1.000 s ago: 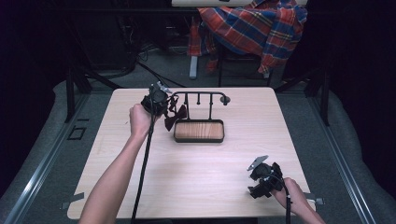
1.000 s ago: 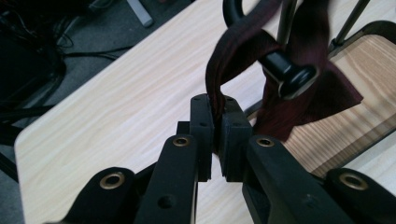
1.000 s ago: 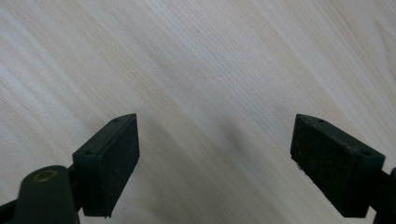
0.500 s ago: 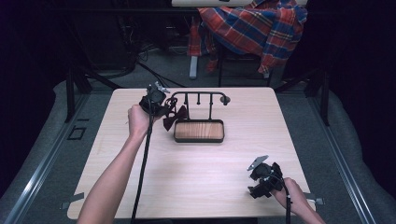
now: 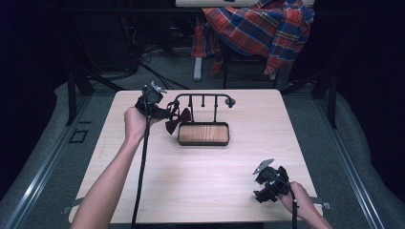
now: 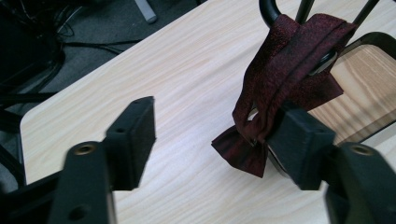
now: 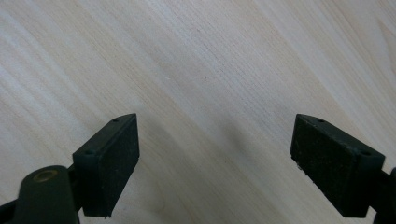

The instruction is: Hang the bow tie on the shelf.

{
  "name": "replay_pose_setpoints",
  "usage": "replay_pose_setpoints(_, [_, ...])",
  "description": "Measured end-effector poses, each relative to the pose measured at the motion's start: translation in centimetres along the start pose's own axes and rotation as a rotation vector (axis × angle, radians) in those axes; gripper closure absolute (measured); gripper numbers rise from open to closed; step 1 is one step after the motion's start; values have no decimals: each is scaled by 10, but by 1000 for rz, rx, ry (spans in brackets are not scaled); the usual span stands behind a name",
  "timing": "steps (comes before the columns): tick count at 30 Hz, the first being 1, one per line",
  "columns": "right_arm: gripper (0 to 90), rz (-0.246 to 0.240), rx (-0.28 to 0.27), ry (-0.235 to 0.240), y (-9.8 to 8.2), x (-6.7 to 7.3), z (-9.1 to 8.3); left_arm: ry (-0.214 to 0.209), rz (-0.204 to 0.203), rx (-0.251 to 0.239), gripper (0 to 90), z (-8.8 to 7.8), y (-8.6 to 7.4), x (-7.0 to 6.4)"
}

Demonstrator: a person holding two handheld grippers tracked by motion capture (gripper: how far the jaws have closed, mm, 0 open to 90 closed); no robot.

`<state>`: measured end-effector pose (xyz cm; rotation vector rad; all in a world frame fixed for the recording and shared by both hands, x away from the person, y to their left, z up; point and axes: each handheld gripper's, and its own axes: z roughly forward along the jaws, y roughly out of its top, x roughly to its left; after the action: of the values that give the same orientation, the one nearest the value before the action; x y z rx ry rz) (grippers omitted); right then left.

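Observation:
A dark red bow tie [image 5: 177, 120] hangs from the left end of a black rack [image 5: 203, 97] that stands over a wooden tray base [image 5: 203, 134]. My left gripper [image 5: 165, 113] is just left of it, at the table's far left. In the left gripper view the gripper [image 6: 217, 116] is open, and the bow tie [image 6: 285, 60] rests against the inner face of the right-hand jaw while the other jaw stands well apart. My right gripper [image 5: 265, 183] is near the front right edge. It is open [image 7: 215, 135] over bare wood.
The light wooden table [image 5: 200, 181] has rounded corners and dark floor around it. Behind the table a plaid shirt [image 5: 258, 28] hangs over a chair. A black cable [image 5: 141, 176] runs along the left forearm to the front edge.
The left hand and its gripper have shifted very slightly to the left by the rack. The right gripper has stayed where it was.

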<state>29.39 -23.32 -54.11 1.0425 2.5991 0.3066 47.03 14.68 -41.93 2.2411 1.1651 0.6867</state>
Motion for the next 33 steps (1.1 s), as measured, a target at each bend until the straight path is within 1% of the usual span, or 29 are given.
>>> replay_pose_setpoints(1, [152,2,-2,5,0,0,0,3,-5,-1,277,-1,0,0])
replay_pose_setpoints(3, [152,2,-1,4,0,0,0,-4,-10,-4,263,-3,-1,1])
replay_pose_setpoints(4, [152,2,-2,4,0,0,0,-4,-7,-4,248,-5,-1,2])
replay_pose_setpoints(6, [152,2,-3,5,0,0,0,-17,-15,-7,215,-7,-3,3])
replay_pose_setpoints(8, [152,2,-4,8,0,0,0,-24,-12,-9,193,-9,-4,4])
replay_pose_setpoints(9, [152,2,-2,5,0,0,0,-23,-11,-11,180,-11,-5,4])
replay_pose_setpoints(10, [152,0,0,0,0,0,0,-32,-12,-12,162,-12,-6,4])
replay_pose_setpoints(11, [152,0,-1,0,0,0,0,-31,-8,-19,159,-15,-7,3])
replay_pose_setpoints(12, [152,1,-3,2,0,0,0,-41,-5,-17,154,-17,-8,3])
replay_pose_setpoints(14, [152,0,-3,-2,0,0,0,-40,-4,-31,153,-20,-11,2])
replay_pose_setpoints(16, [152,2,-5,4,0,0,0,-47,-7,-44,149,-25,-14,3])
replay_pose_setpoints(17, [153,0,-4,-1,0,0,0,-48,-10,-52,145,-28,-17,3])
replay_pose_setpoints(19, [152,1,-6,0,0,0,-1,-54,-16,-53,142,-32,-21,4])
replay_pose_setpoints(21, [152,-4,1,-5,0,-1,-1,-61,-16,-43,133,-36,-26,5])
replay_pose_setpoints(22, [152,1,-5,-6,0,0,-1,-69,-18,-34,130,-38,-28,5])
replay_pose_setpoints(24, [152,4,-10,-2,0,0,-1,-64,-18,-28,121,-41,-34,5])
replay_pose_setpoints(26, [152,5,-12,0,0,0,0,-77,-18,-18,114,-45,-39,5])
replay_pose_setpoints(27, [152,5,-11,0,0,0,0,-76,-19,-16,111,-47,-42,4])
replay_pose_setpoints(29, [152,4,-9,0,0,0,0,-89,-13,-2,104,-51,-48,3])
replay_pose_setpoints(33, [152,7,-12,4,0,0,0,-100,2,21,89,-58,-59,-1])
